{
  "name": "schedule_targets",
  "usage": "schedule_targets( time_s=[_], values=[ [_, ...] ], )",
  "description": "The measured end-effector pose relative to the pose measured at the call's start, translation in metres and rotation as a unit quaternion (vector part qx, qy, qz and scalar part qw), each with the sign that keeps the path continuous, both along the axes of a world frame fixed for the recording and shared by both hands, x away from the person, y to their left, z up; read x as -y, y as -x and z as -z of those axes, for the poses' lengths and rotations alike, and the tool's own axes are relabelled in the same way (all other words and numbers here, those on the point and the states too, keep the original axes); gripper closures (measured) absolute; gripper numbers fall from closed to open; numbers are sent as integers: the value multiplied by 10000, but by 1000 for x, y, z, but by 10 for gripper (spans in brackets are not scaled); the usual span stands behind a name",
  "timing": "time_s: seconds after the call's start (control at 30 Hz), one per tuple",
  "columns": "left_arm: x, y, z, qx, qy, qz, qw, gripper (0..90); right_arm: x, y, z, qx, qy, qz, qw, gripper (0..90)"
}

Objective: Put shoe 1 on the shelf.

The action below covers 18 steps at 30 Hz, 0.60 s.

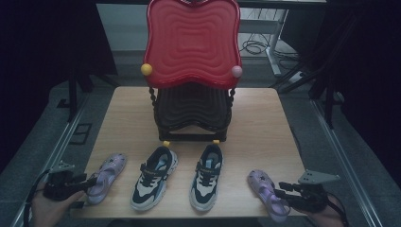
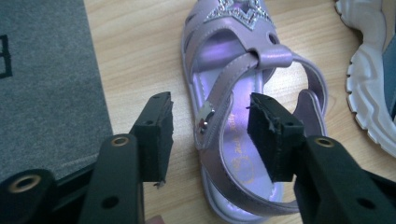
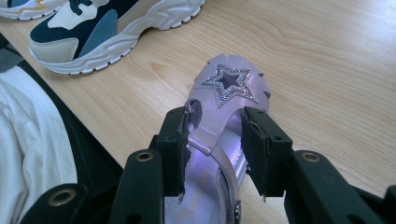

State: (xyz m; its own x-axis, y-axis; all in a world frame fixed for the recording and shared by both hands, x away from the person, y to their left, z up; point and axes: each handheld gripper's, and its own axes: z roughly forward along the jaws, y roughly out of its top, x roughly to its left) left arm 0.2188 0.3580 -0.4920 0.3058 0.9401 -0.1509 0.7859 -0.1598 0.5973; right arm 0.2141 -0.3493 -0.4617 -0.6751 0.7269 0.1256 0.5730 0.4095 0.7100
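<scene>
High view first: at the near edge of the wooden table [image 1: 265, 118], the left gripper [image 1: 87, 183] sits at the heel of the left purple sandal [image 1: 106, 176], and the right gripper [image 1: 283, 191] sits at the heel of the right purple sandal [image 1: 267, 194].

Left gripper view shows the jaws standing either side of the sandal's [image 2: 243, 116] side strap, one pad over the bare table outside the shoe and the other over the insole; neither pad presses on it, so this gripper is released.

Right gripper view shows the jaws straddling the strap of the other sandal [image 3: 224, 107] below its glitter star; the left pad touches the strap's edge, but whether the pair is clamped cannot be told.

Between the sandals lie two dark sneakers [image 1: 153, 177], side by side. Beyond them stands a black rack [image 1: 191, 113] with a red tray [image 1: 191, 40] on top.
</scene>
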Motion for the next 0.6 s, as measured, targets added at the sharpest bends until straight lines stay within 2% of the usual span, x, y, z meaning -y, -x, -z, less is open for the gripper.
schedule_targets(
  time_s=[0.3,0.6],
  values=[
    [0,-2,6,-167,3,-27,9999,573,3,2,-3,37,-36,11,10000,606],
    [-2,-2,11,-249,20,-78,9997,610,2,2,1,-191,57,-53,9998,588]
  ],
)
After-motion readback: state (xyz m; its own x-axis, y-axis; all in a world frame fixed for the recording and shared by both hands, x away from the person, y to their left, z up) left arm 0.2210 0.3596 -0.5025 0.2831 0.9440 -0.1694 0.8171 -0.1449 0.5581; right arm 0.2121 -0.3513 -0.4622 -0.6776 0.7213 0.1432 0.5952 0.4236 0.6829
